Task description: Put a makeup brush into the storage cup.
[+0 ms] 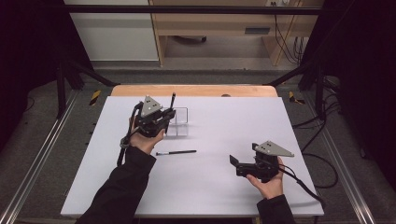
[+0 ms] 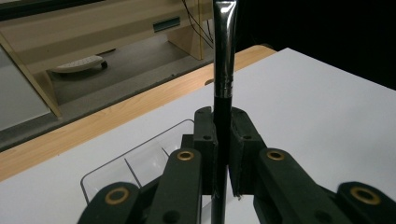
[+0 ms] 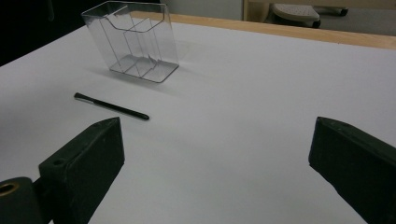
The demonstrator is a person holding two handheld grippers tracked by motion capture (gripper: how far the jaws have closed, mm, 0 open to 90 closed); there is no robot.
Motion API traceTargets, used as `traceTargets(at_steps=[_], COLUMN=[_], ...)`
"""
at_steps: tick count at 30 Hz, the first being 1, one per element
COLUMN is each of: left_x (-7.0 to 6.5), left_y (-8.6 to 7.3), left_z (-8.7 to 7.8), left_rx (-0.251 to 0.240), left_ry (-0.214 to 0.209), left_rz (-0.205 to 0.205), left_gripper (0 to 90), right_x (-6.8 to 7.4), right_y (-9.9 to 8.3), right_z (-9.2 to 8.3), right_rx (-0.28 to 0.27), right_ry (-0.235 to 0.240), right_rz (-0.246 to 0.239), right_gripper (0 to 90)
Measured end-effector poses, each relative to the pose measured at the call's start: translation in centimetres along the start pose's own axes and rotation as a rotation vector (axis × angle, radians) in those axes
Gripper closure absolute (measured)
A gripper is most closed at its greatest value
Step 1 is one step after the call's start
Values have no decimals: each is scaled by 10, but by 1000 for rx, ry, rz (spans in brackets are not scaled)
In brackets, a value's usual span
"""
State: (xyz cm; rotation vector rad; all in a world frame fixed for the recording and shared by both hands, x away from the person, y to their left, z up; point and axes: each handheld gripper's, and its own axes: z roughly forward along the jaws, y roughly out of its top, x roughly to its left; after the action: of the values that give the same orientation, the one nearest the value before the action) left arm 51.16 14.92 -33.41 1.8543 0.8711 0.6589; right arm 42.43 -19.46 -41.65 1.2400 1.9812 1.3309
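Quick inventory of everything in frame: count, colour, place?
Slim black makeup brush with silver ferrule, held: 1, black, upright between the left gripper's fingers, above the organiser.
Slim black makeup brush, loose: 1, black, lying flat on the board in front of the organiser.
Clear plastic divided organiser: 1, transparent, far left of centre on the board.
White table board: 1, white, over a wooden tabletop edge.
Left gripper: 1, black, shut on the held brush.
Right gripper: 1, black, fingers wide open, low over the board's right side.
Hands, dark sleeves: 2, from the bottom edge.
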Motion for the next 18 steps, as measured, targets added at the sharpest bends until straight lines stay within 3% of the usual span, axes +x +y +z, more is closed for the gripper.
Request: traceTargets(at_steps=[18], left_x=[14], left_y=[13], left_z=[24], left_rx=[-6], left_ry=[24], left_rz=[-17], left_gripper=[826], right_x=[0], right_y=[1], right_z=[-1], right_rx=[-7], right_ry=[2], right_rz=[3], right_gripper=[34])
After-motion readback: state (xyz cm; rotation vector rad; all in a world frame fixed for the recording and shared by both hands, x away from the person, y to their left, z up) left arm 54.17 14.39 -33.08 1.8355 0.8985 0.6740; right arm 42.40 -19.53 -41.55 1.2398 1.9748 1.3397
